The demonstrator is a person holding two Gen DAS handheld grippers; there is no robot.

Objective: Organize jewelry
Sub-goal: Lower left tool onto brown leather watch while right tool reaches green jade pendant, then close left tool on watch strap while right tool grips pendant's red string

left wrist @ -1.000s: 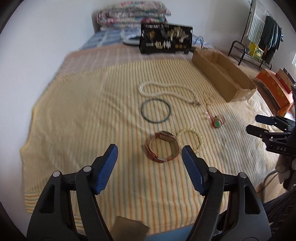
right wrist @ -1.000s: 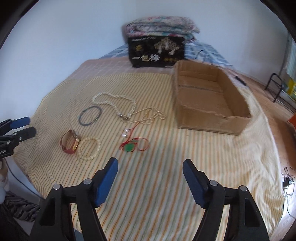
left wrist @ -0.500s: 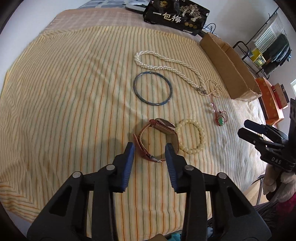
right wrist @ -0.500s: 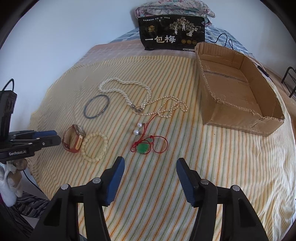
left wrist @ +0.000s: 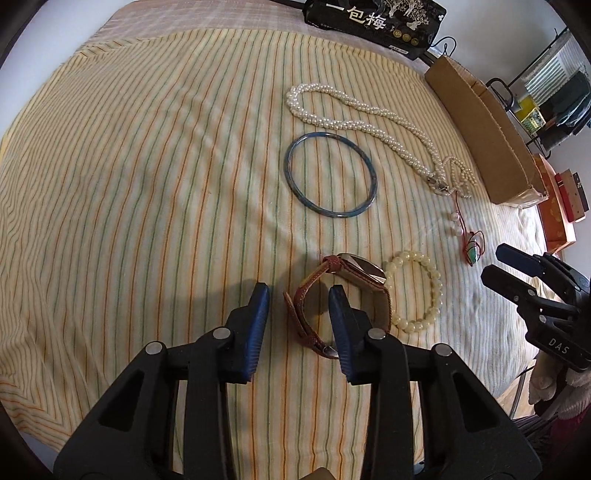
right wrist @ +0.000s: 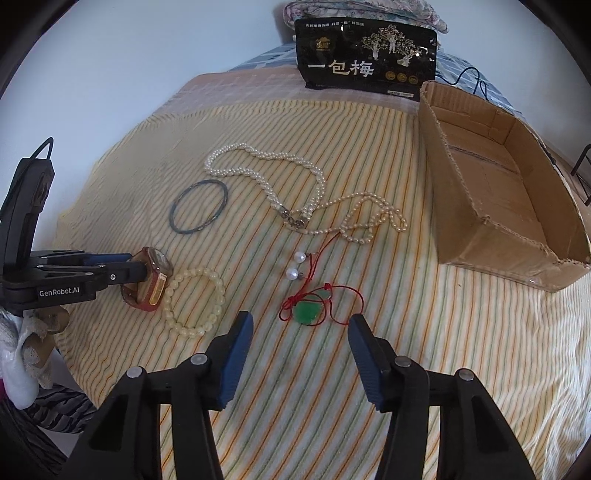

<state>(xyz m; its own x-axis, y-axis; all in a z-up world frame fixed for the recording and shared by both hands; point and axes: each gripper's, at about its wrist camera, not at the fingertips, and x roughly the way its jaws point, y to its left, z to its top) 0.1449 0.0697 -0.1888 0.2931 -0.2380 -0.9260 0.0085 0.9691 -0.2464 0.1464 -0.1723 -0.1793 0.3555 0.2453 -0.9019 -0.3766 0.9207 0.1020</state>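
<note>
L gripper now lower, fingers narrowed, straddling strap of brown watch, not clamped | R gripper closer to bed, fingers closing, half-wide, nothing between, just short of green pendant | bead bracelet beside watch on striped sheet

A yellow striped blanket covered the bed. At the top of the frame stood a black bag with white writing. Folded quilts lay behind it. A clothes rack stood at the upper right.
</note>
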